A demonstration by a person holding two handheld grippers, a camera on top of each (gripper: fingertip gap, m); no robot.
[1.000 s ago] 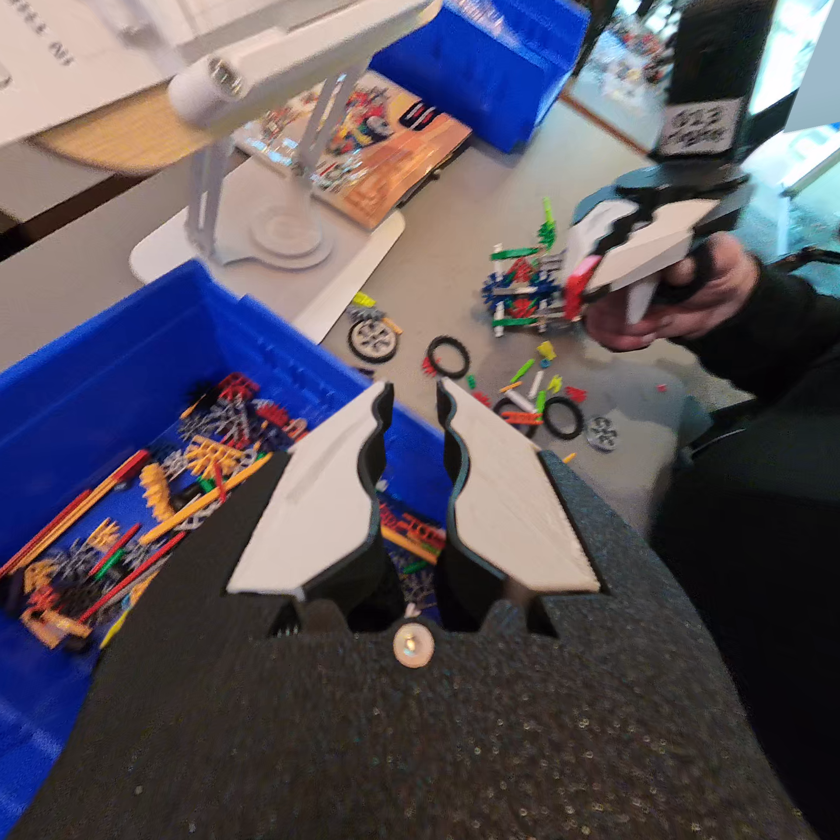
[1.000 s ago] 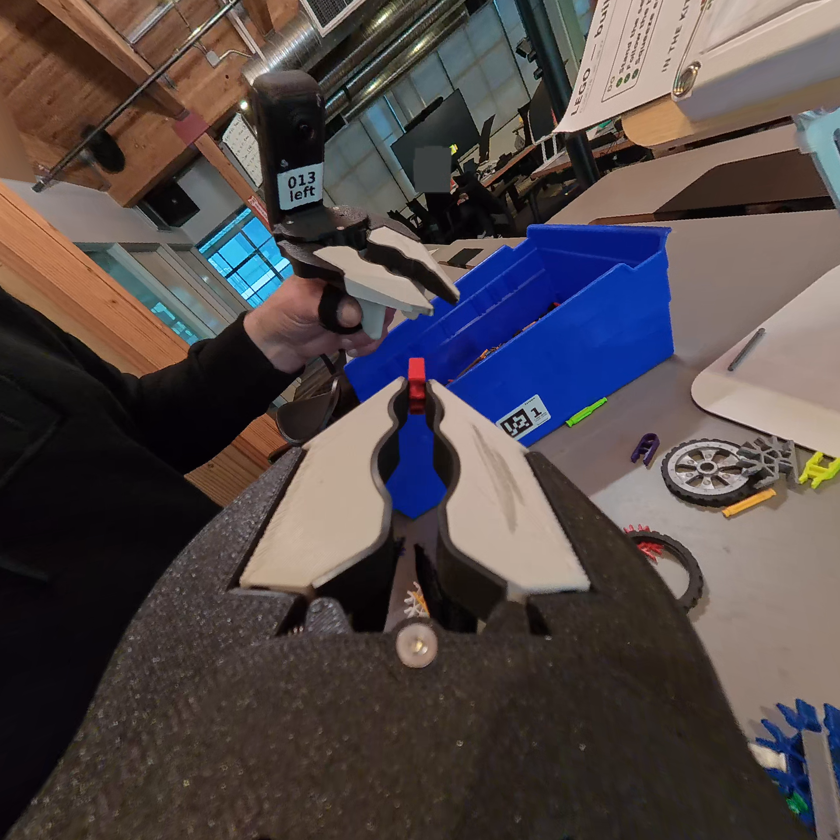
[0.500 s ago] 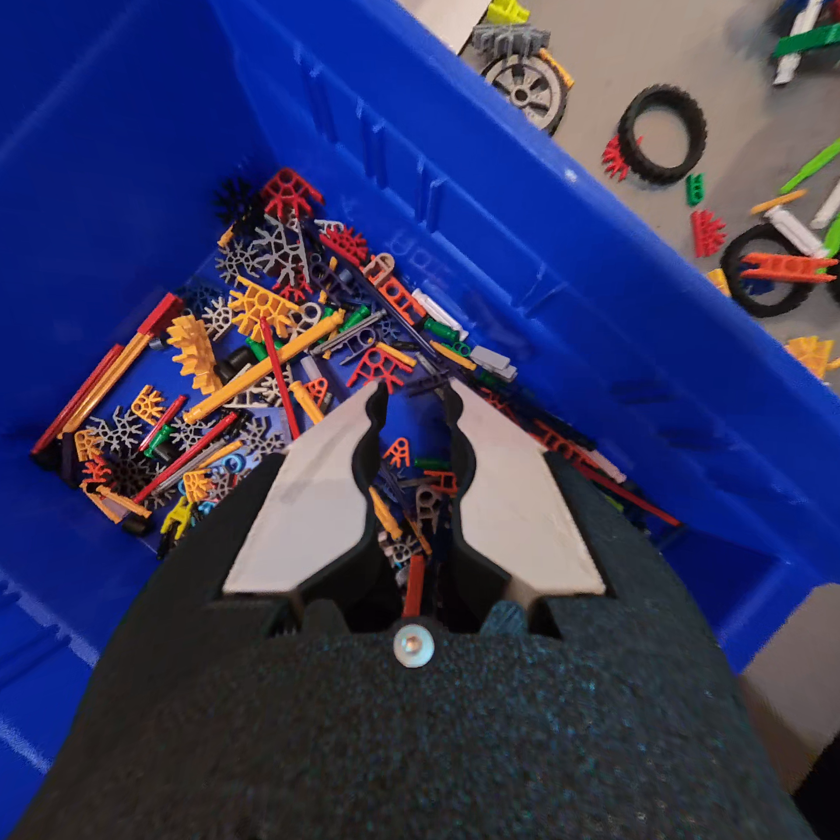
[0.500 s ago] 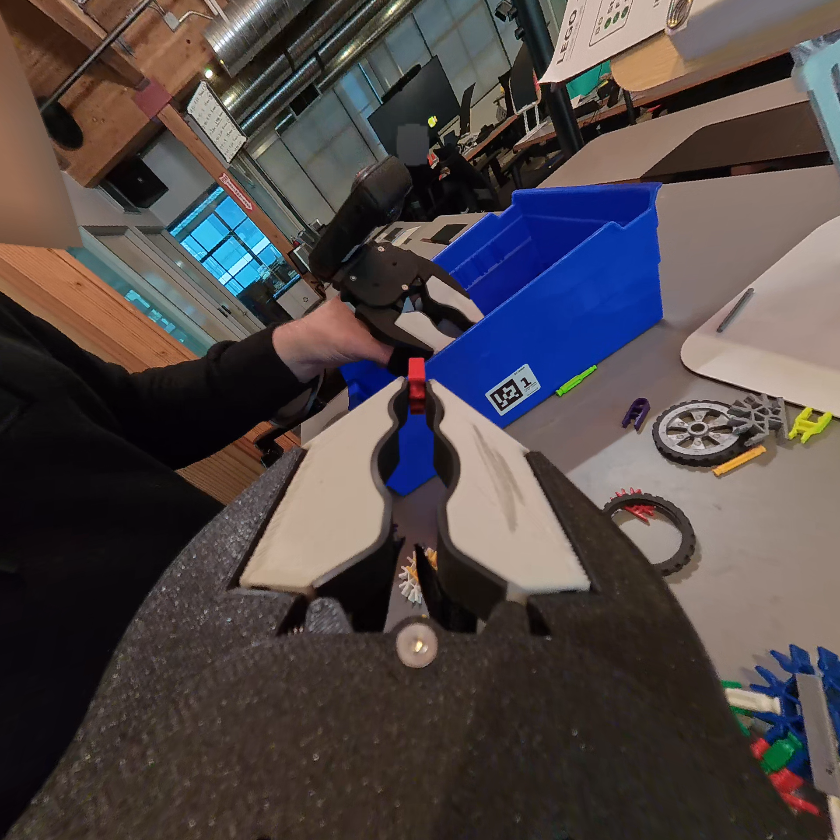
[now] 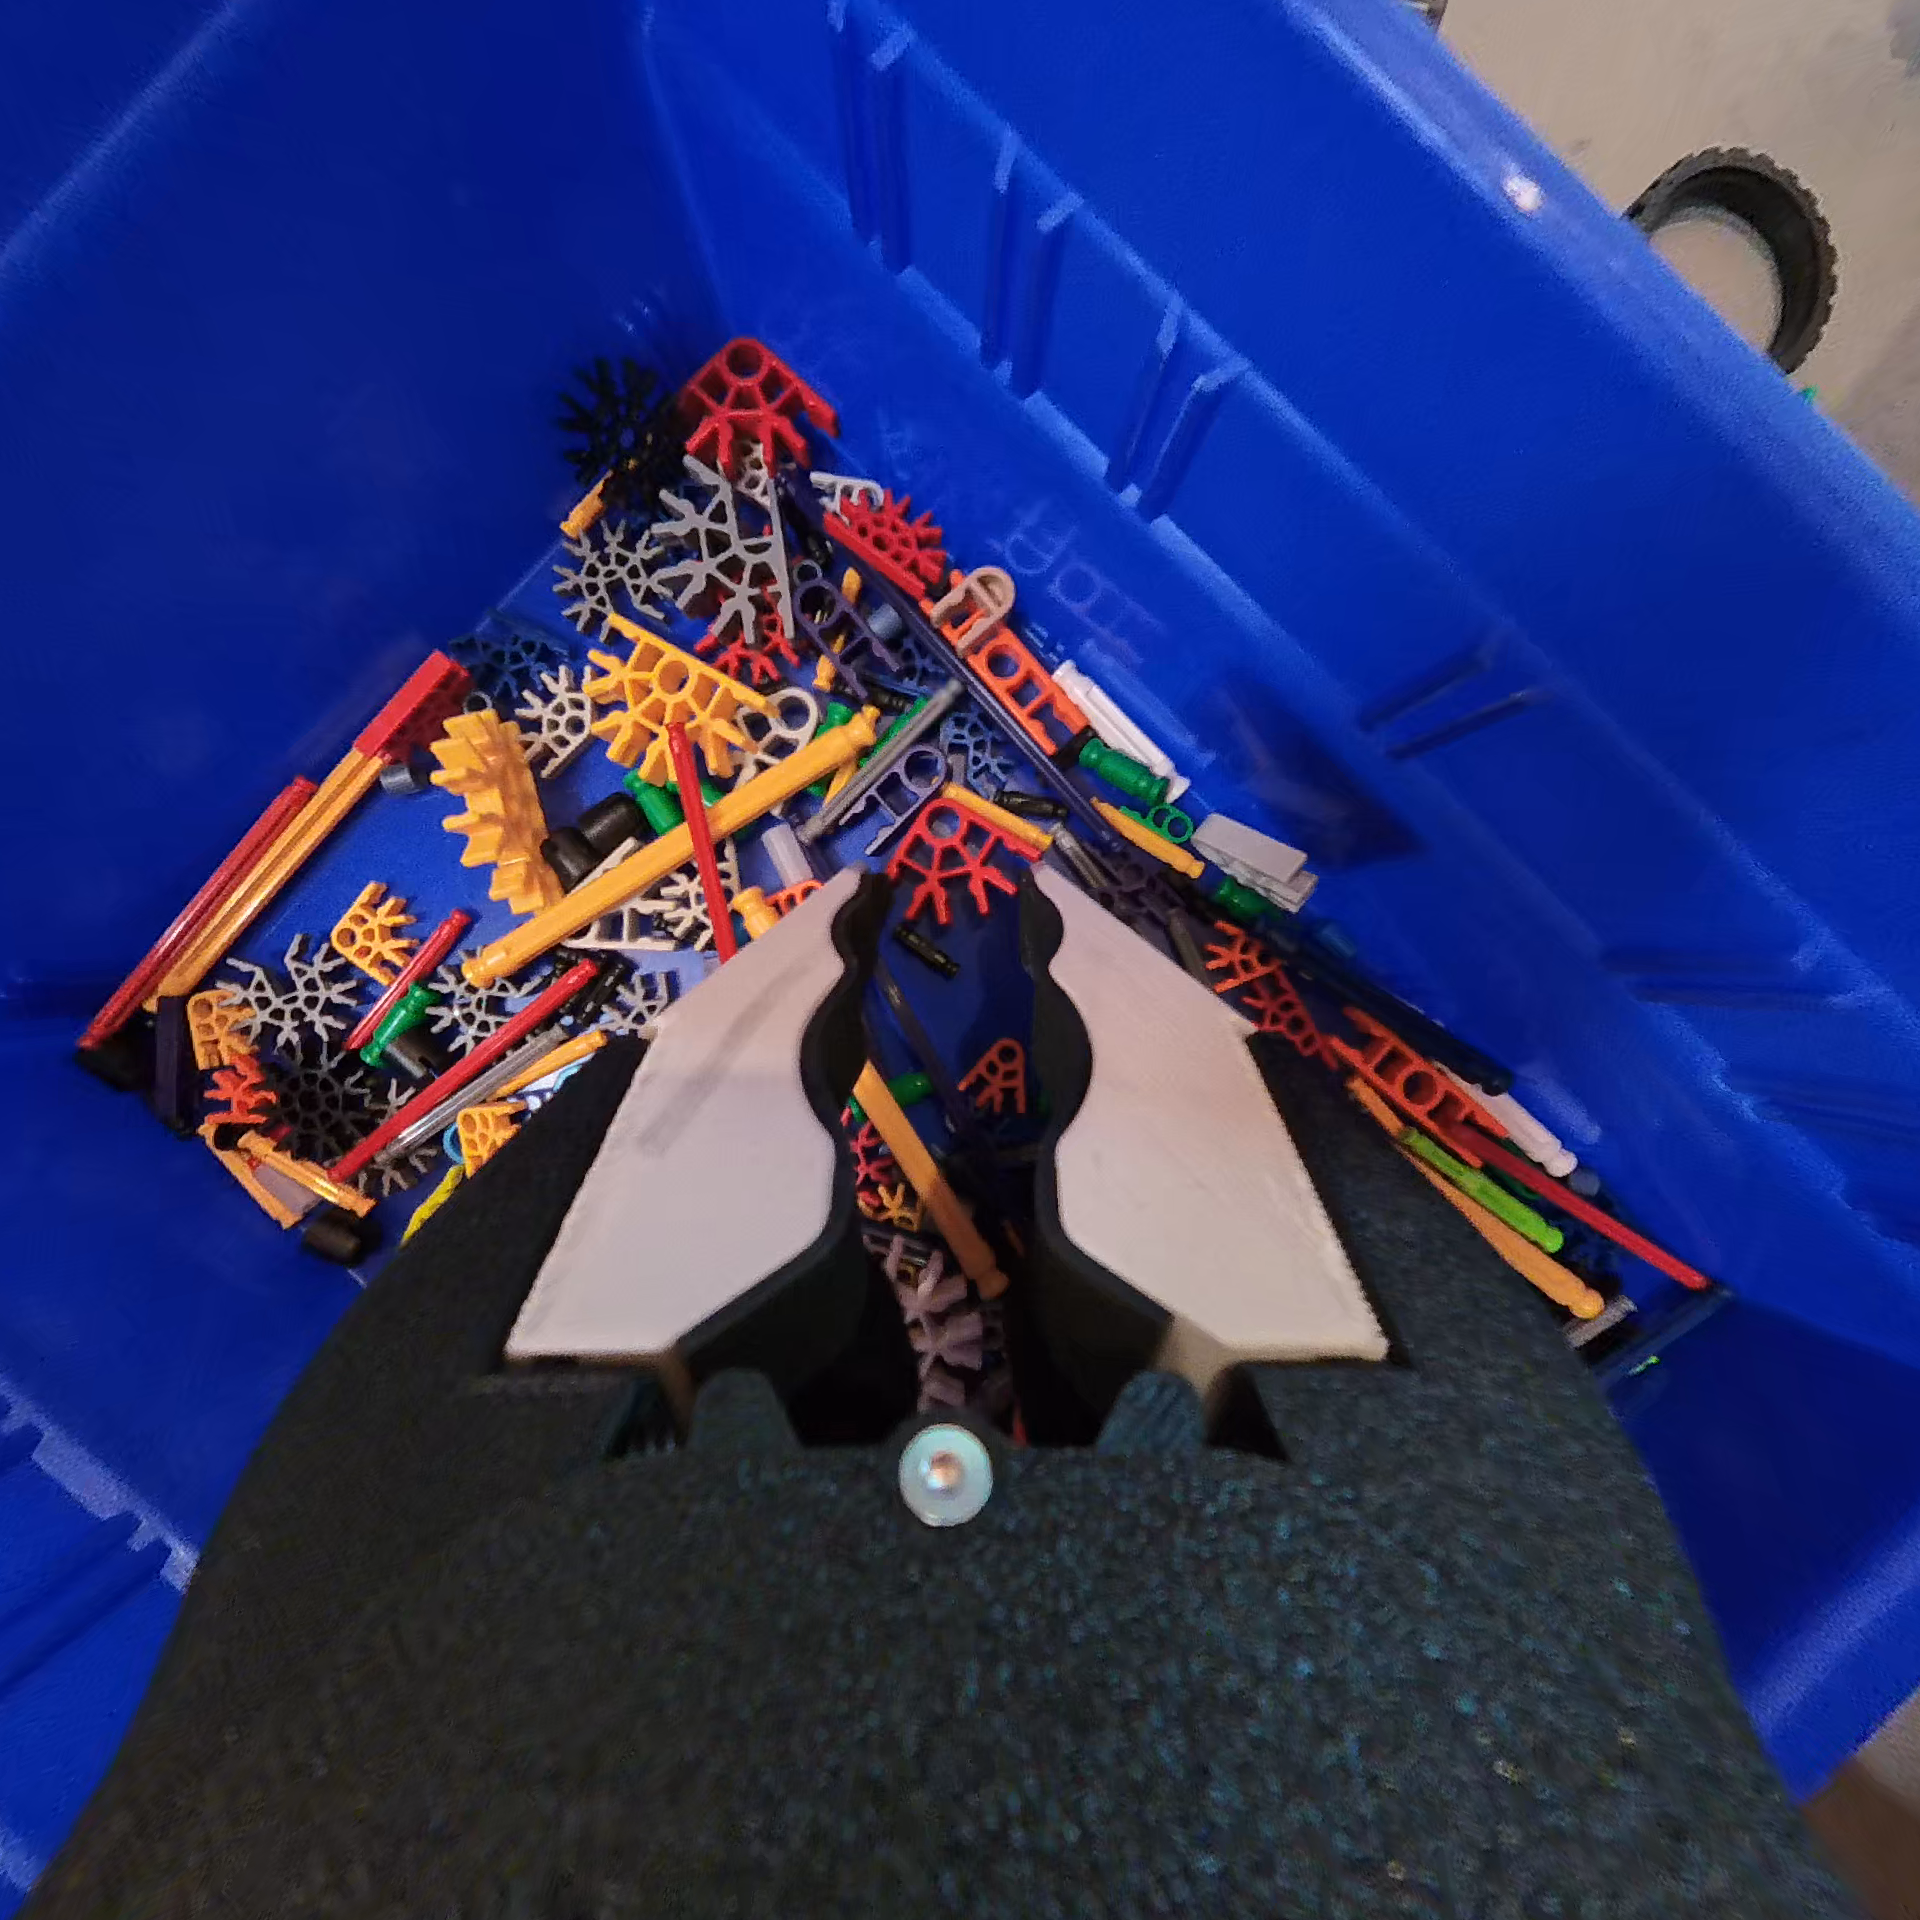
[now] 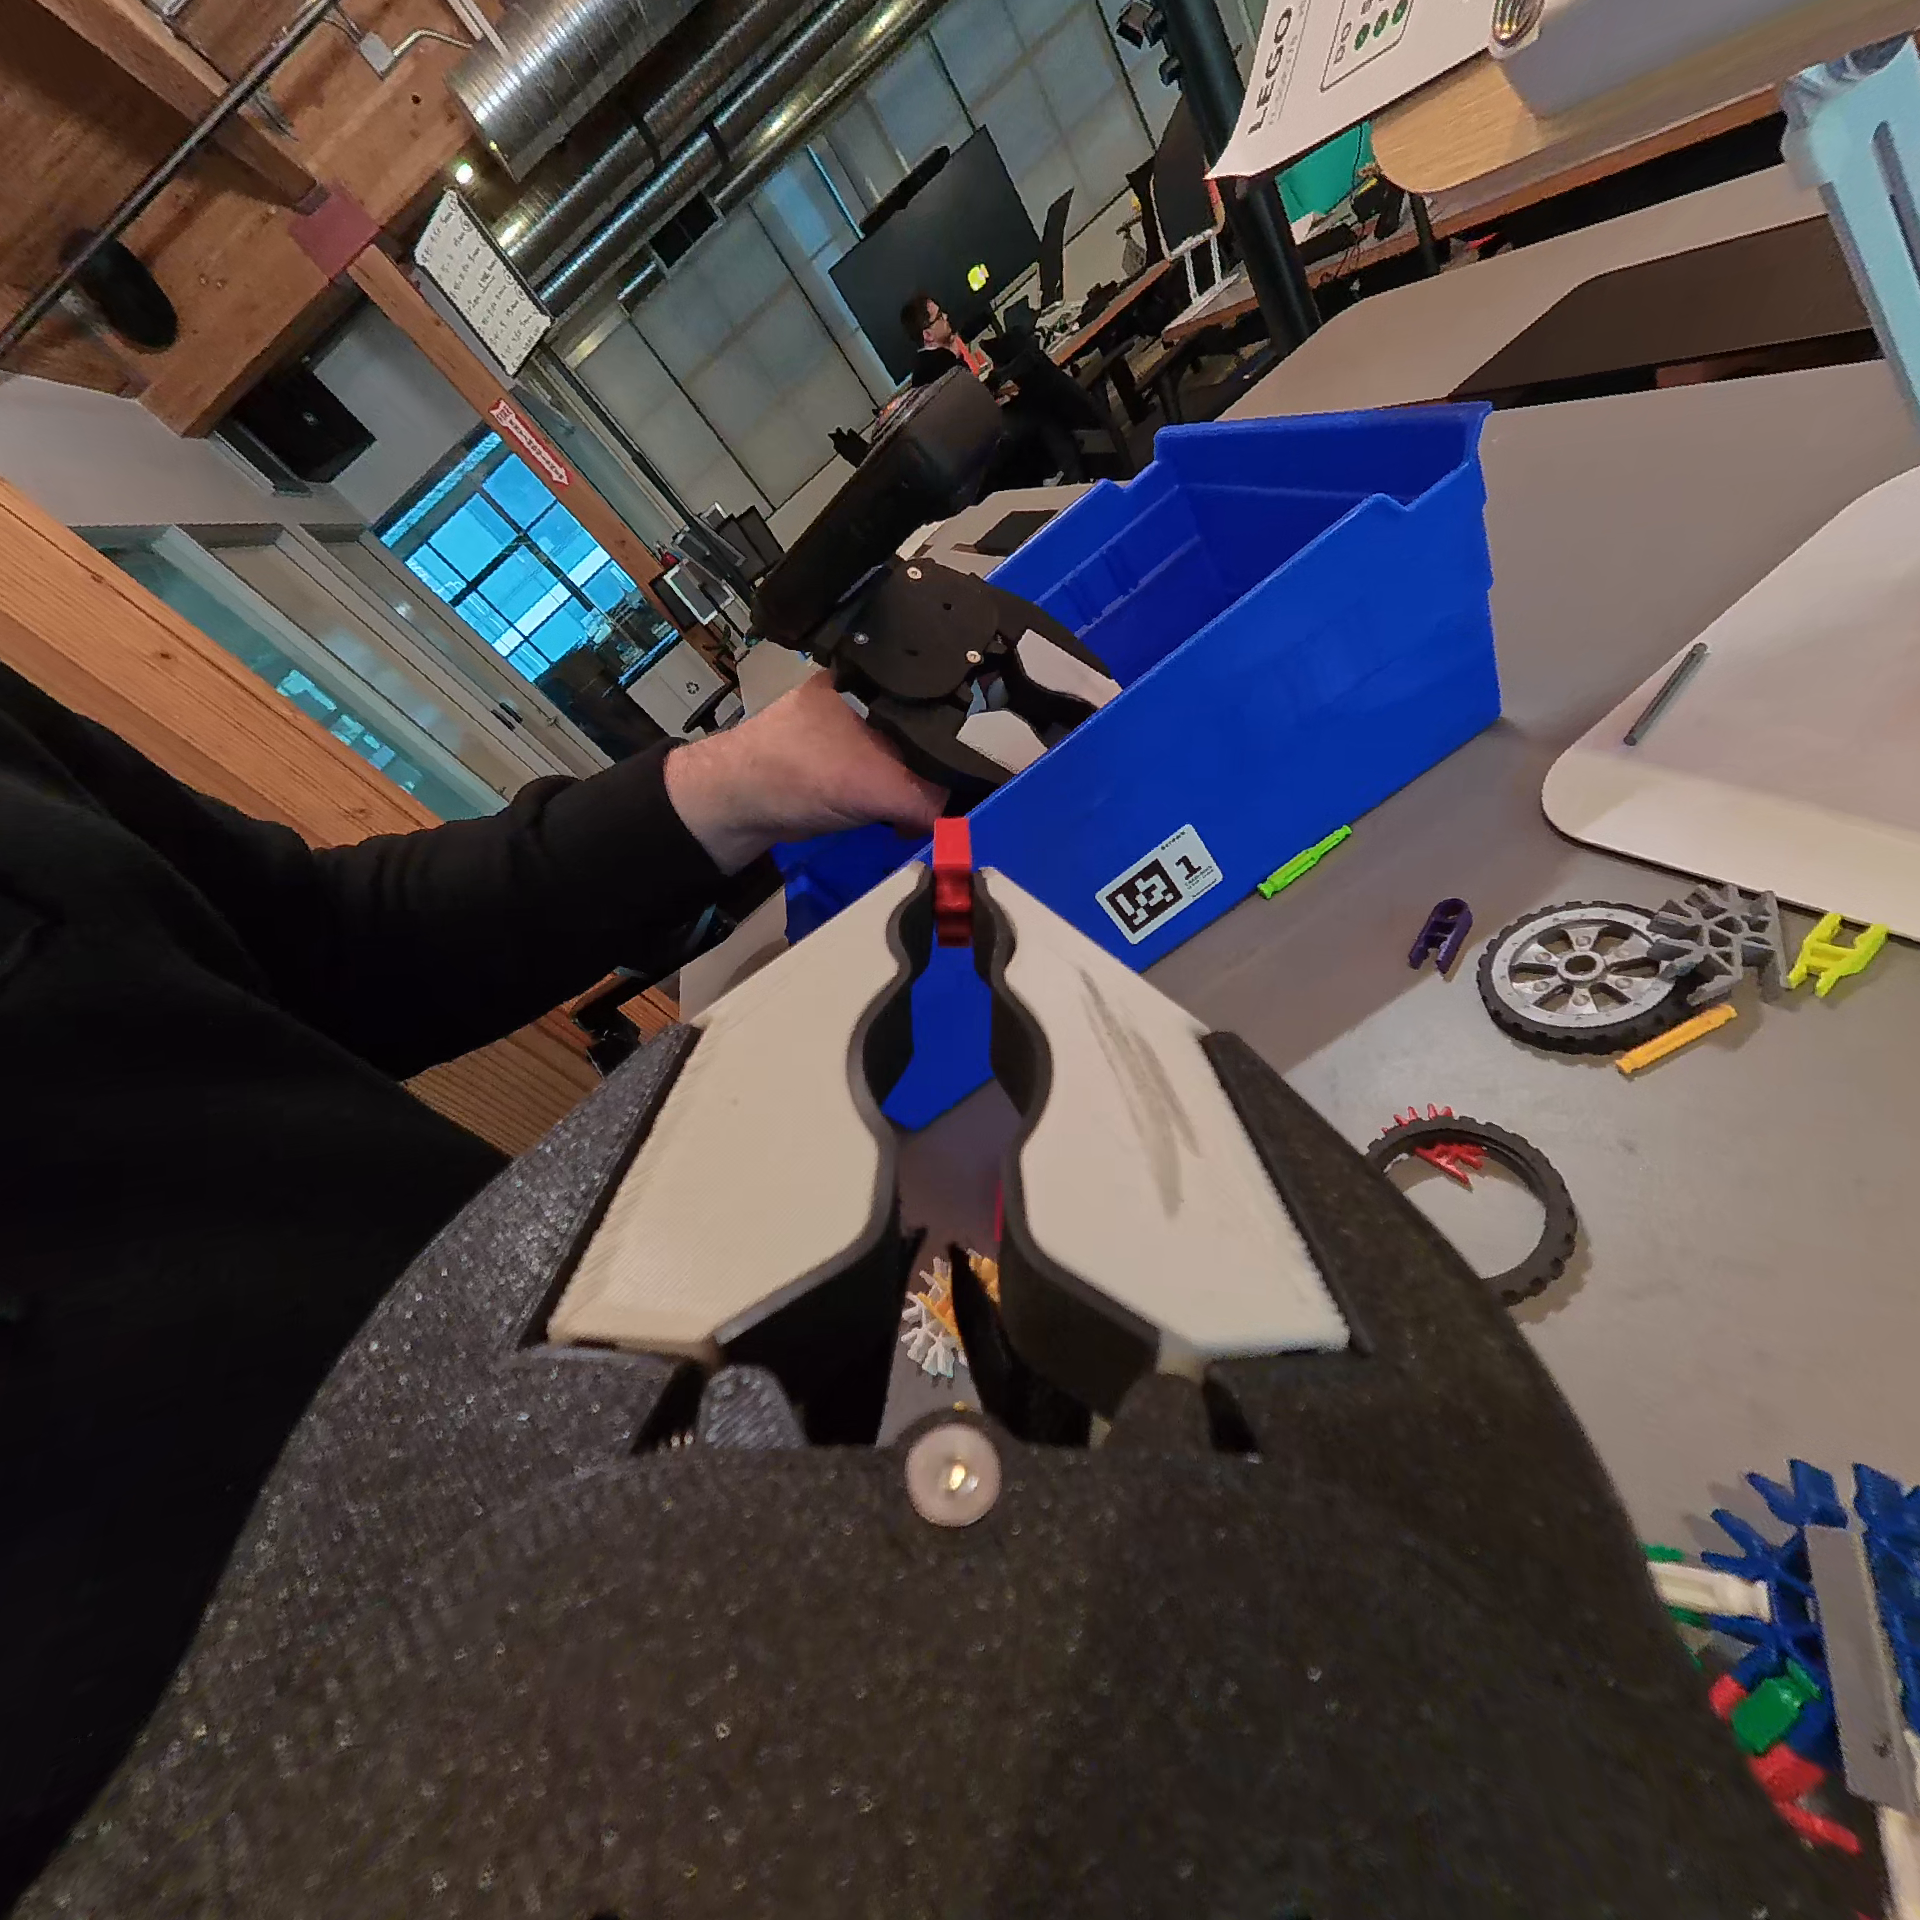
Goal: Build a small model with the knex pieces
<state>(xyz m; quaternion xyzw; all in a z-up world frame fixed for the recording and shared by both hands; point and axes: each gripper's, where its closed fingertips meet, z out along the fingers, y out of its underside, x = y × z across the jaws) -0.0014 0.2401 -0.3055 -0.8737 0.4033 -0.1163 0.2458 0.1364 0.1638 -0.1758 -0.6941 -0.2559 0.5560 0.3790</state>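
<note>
Inside the blue bin (image 5: 1351,520), the left gripper (image 5: 943,899) points down with jaws parted, empty, above a red connector (image 5: 951,857). Beside the bin, the right gripper (image 6: 951,883) pinches a red piece (image 6: 951,847), held level.

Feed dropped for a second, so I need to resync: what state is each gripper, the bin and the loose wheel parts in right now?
left gripper: open, empty, inside the bin above the pieces
right gripper: shut on a red piece, above the table
blue bin: upright, uncovered, construction pieces piled on its floor
grey wheel: flat on the table
black tyre: flat, off any wheel
</note>
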